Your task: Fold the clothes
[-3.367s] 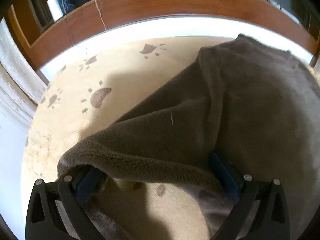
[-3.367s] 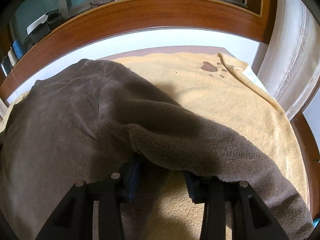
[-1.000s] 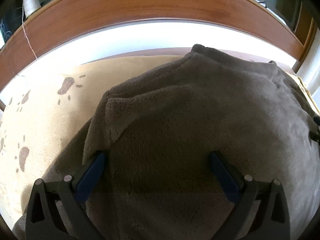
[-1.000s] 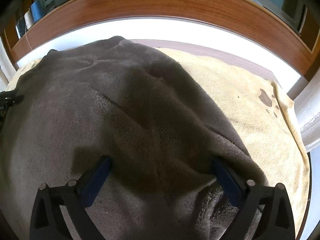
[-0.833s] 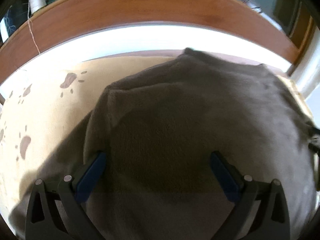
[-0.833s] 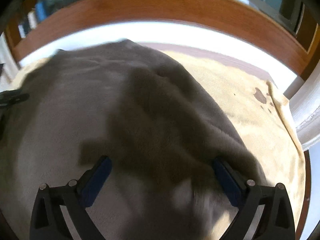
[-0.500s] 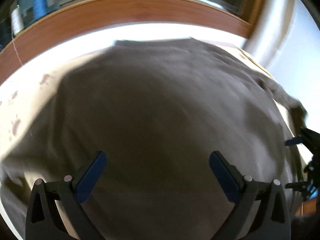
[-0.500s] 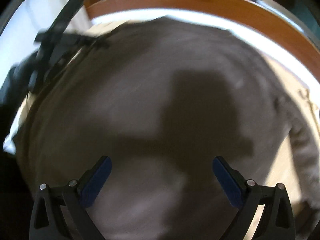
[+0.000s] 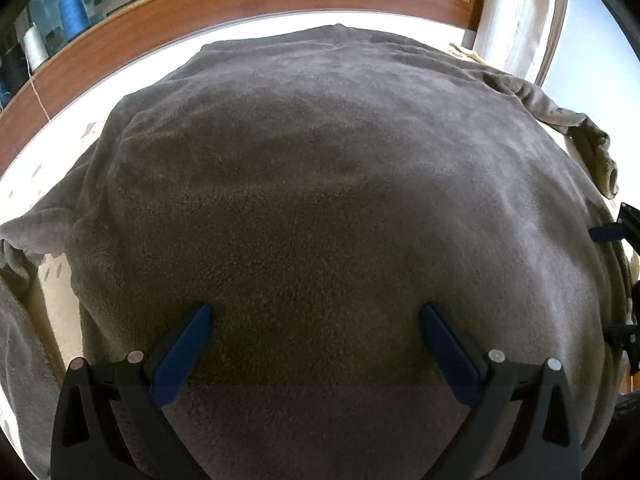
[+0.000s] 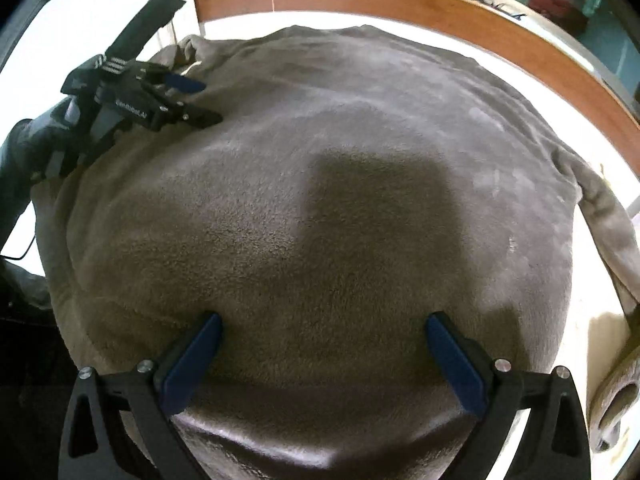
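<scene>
- Since the earlier frames: both hand-held grippers, then clamped on a raised hem, have let go; the garment, then draped half across, now lies folded over itself and flat, and each camera has swung round to face the middle.
- Grey-brown fleece garment [image 9: 320,184]: spread wide over a pale yellow paw-print towel [image 9: 52,312] on the counter; towel shows only at the edges. One rumpled sleeve [image 9: 592,148] trails off at the right of the left wrist view, outside the folded block, apparently left for a later fold.
- Left hand-held gripper [image 9: 316,316]: jaws spread wide, nothing between the blue pads; it hovers low over the fleece, and contact with the pile cannot be told. Also seen in the right wrist view [image 10: 192,100], at the far-left edge of the garment.
- Right hand-held gripper [image 10: 324,324]: jaws likewise wide and empty, over the near part of the garment; its square shadow falls on the middle.
- Red-brown wooden rail [image 9: 248,0]: borders the far side.
- Judgement: one fold laid down; the grippers seem placed to pick the next edge.
</scene>
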Available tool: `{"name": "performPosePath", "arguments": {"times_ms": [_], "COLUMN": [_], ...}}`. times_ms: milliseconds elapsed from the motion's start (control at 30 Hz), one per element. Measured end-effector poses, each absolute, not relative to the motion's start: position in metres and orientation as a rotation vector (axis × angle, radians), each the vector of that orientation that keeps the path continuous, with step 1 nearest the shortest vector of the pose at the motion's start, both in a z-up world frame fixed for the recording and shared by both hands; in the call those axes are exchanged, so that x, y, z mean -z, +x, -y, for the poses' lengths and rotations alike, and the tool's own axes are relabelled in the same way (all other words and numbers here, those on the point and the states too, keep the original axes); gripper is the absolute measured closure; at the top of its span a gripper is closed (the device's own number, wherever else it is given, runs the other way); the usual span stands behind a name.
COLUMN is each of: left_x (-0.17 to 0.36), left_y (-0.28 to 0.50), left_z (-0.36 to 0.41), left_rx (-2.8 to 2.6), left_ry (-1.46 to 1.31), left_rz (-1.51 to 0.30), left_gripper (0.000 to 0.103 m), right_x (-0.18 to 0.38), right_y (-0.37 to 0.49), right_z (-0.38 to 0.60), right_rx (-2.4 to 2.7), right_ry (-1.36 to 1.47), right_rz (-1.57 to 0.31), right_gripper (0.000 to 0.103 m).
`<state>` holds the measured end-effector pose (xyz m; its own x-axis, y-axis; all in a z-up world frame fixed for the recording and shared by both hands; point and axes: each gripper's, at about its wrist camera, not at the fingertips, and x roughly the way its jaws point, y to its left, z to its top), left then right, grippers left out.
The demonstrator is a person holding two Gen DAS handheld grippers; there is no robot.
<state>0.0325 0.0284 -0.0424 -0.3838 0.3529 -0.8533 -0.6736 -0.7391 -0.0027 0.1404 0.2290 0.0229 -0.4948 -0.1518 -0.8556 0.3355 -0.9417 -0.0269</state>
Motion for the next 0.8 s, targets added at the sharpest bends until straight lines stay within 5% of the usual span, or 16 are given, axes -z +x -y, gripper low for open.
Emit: {"name": "performPosePath", "arguments": {"times_ms": [433,800], "left_x": [0.039,0.040], "left_y": [0.036,0.039], "left_z": [-0.028,-0.028], "left_rx": [-2.151,-2.165], "left_ry": [-1.194,-1.184], "left_rz": [-0.462,-0.454], "left_gripper": [0.000,0.000], "right_x": [-0.012,-0.072], "right_y": [0.130,0.217], "right_z": [-0.260,-0.407], "right_rx": [2.519,3.183], "right_ry": [1.344,0.956], "right_rz": [-0.217,0.415], "right_gripper": [0.000,0.000]}}
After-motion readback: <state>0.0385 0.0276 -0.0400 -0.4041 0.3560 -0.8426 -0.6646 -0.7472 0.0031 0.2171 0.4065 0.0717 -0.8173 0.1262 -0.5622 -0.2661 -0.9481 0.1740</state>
